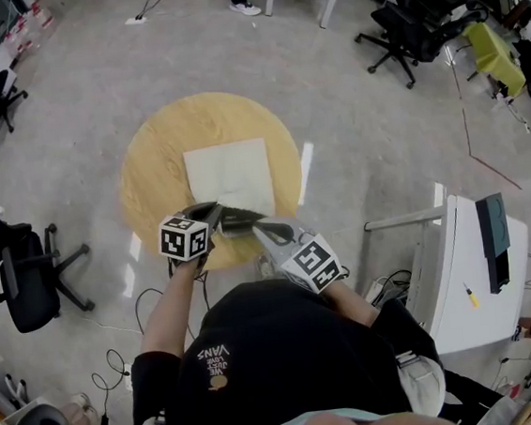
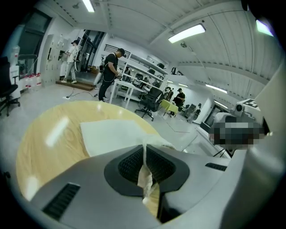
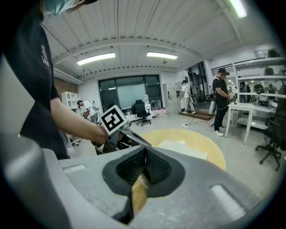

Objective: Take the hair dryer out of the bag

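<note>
A flat white bag (image 1: 232,177) lies on the round wooden table (image 1: 148,172). No hair dryer shows in any view. My left gripper (image 1: 231,216) is at the bag's near edge, shut on a thin fold of the bag's white cloth (image 2: 144,172); the rest of the bag (image 2: 116,132) spreads out beyond the jaws on the table (image 2: 49,134). My right gripper (image 1: 266,230) hangs just right of it over the table's near rim. In the right gripper view it (image 3: 145,150) is shut with nothing between the pads, and the bag (image 3: 183,149) lies ahead.
A black office chair (image 1: 23,279) stands left of the table and a white desk (image 1: 479,269) to the right. Cables (image 1: 148,304) trail on the floor near my feet. More chairs (image 1: 406,27) and people stand far off.
</note>
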`<state>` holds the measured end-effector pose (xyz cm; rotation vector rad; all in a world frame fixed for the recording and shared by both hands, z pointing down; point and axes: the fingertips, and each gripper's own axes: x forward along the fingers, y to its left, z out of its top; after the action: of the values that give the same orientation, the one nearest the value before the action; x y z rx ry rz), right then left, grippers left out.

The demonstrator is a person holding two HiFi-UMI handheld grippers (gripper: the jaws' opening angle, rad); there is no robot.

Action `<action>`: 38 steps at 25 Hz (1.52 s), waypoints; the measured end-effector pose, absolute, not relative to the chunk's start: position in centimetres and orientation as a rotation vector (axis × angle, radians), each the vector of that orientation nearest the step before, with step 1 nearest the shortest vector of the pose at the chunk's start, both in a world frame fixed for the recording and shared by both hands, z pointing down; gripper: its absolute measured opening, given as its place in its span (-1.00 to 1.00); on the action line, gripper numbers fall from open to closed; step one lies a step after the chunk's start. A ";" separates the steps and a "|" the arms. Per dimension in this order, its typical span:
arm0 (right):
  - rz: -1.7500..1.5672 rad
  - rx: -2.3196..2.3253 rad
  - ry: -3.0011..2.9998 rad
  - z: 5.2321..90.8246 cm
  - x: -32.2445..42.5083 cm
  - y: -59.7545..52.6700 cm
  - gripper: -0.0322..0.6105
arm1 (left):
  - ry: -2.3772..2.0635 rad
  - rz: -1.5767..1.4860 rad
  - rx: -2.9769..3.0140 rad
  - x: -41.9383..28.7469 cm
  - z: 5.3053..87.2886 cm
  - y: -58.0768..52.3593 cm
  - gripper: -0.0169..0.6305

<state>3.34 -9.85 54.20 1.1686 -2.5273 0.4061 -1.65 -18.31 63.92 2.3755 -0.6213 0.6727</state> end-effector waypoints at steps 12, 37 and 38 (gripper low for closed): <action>0.229 0.733 -2.383 61.5 -0.1 -10.5 -0.61 | -0.675 0.674 2.349 -1.0 63.6 -18.2 -0.84; -0.001 0.455 -2.138 69.3 1.7 -13.8 -0.02 | -0.734 0.663 2.324 -0.2 64.5 -18.6 -0.84; 0.009 0.449 -2.136 69.4 1.7 -13.9 0.01 | -0.732 0.666 2.322 -0.3 64.6 -18.6 -0.84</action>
<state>1.72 -13.93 69.41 0.4486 -2.1362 0.0093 -0.26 -18.65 64.64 2.3224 -0.7320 0.6661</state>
